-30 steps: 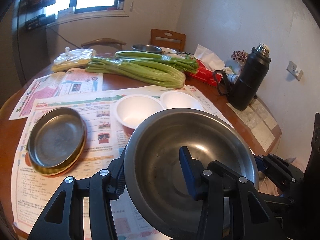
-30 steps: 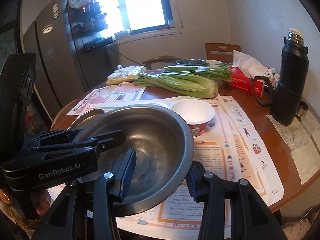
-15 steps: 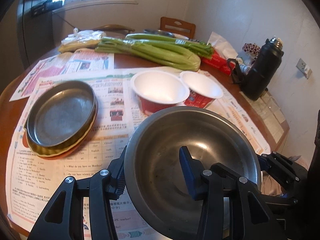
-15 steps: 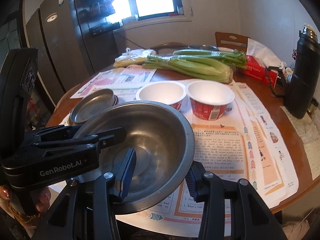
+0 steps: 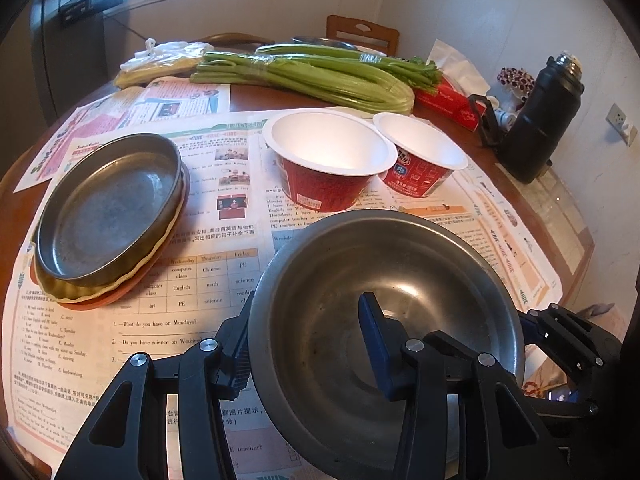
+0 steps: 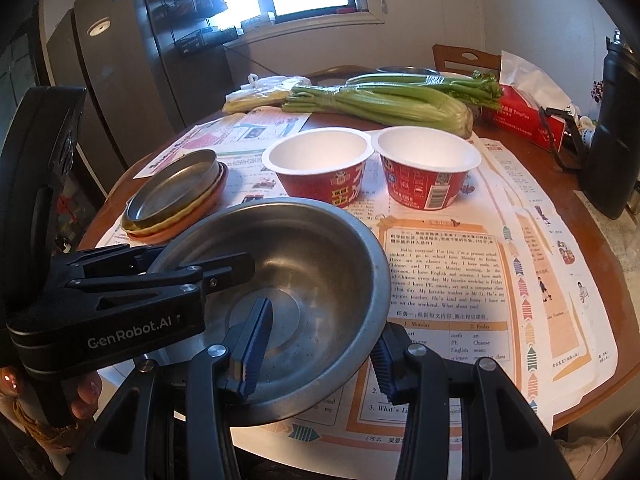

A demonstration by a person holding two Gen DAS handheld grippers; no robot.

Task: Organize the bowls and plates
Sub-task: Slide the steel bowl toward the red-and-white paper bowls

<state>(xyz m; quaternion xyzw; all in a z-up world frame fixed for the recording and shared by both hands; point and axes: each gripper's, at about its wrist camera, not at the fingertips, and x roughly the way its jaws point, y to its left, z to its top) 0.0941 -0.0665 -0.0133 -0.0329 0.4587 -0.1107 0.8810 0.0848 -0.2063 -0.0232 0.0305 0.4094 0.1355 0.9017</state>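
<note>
A large steel bowl (image 5: 400, 312) (image 6: 304, 280) is held above the table's near edge by both grippers. My left gripper (image 5: 308, 344) is shut on its left rim, one finger inside, one outside. My right gripper (image 6: 316, 344) is shut on its right rim in the same way. Two red paper bowls with white insides (image 5: 328, 160) (image 5: 424, 156) stand side by side behind it, also in the right wrist view (image 6: 320, 164) (image 6: 426, 164). A stack of plates (image 5: 108, 216) (image 6: 176, 196), steel on top of yellow and orange, lies to the left.
Newspapers (image 6: 448, 272) cover the round wooden table. Celery bunches (image 5: 312, 72) and a plastic bag (image 5: 160, 60) lie at the back. A red tissue box (image 6: 528, 116) and a black thermos (image 5: 540, 120) stand at the right. A fridge (image 6: 100, 92) is far left.
Both grippers have lifted the steel bowl and tilted their views downward; the red bowls and the plate stack now show fully behind and left of it.
</note>
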